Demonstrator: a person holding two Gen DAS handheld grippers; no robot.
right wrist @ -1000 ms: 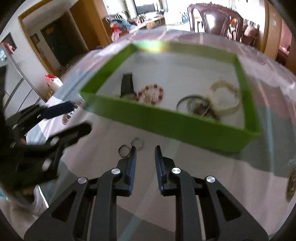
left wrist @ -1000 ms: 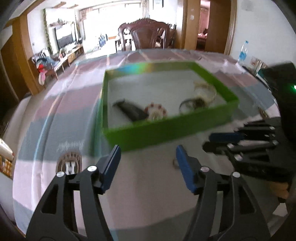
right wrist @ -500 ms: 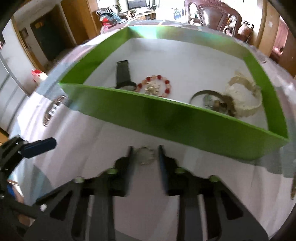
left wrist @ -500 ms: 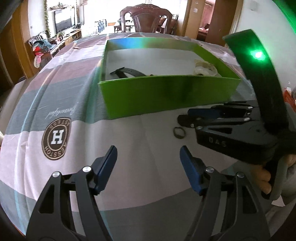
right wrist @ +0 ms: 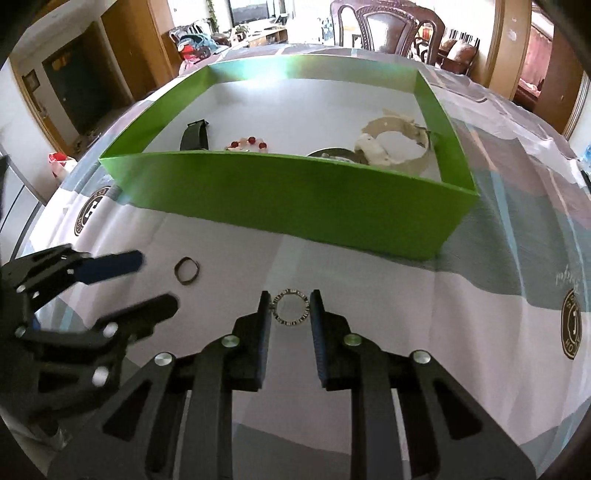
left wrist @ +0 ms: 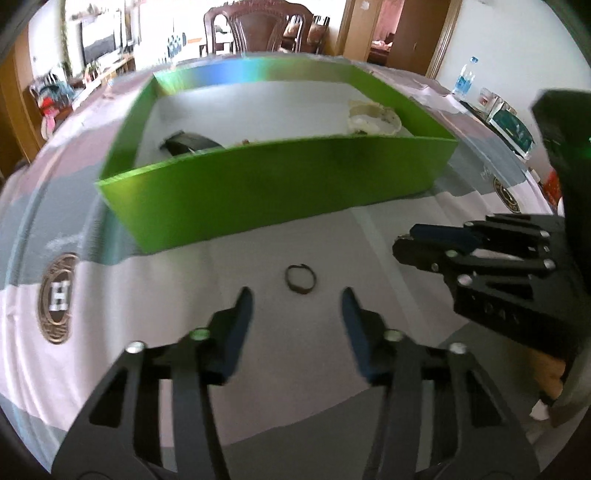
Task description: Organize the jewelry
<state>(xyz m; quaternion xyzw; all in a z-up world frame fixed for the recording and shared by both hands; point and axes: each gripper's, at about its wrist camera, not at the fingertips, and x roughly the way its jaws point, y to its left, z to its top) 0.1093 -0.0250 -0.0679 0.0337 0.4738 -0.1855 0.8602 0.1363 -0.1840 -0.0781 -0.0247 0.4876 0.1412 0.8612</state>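
A green box (right wrist: 288,188) (left wrist: 266,181) stands on the table and holds a black strap (right wrist: 194,136), a red bead bracelet (right wrist: 246,143), a cream bracelet (right wrist: 397,142) and a dark bangle. My right gripper (right wrist: 290,306) is shut on a sparkly ring (right wrist: 290,307) held flat between its fingers, just above the cloth. My left gripper (left wrist: 297,306) is open, its fingers either side of and just short of a dark ring (left wrist: 300,279) (right wrist: 187,270) lying on the cloth. The right gripper shows in the left wrist view (left wrist: 410,242).
A pink, grey and white tablecloth (left wrist: 110,332) with round H logos (left wrist: 59,295) covers the table. A water bottle (left wrist: 463,75) and a packet stand at the far right. Wooden chairs (right wrist: 388,26) stand behind the table.
My right gripper has closed on the sparkly ring and lifted it slightly. My left gripper has moved right and forward until the dark ring lies just ahead of its open fingers.
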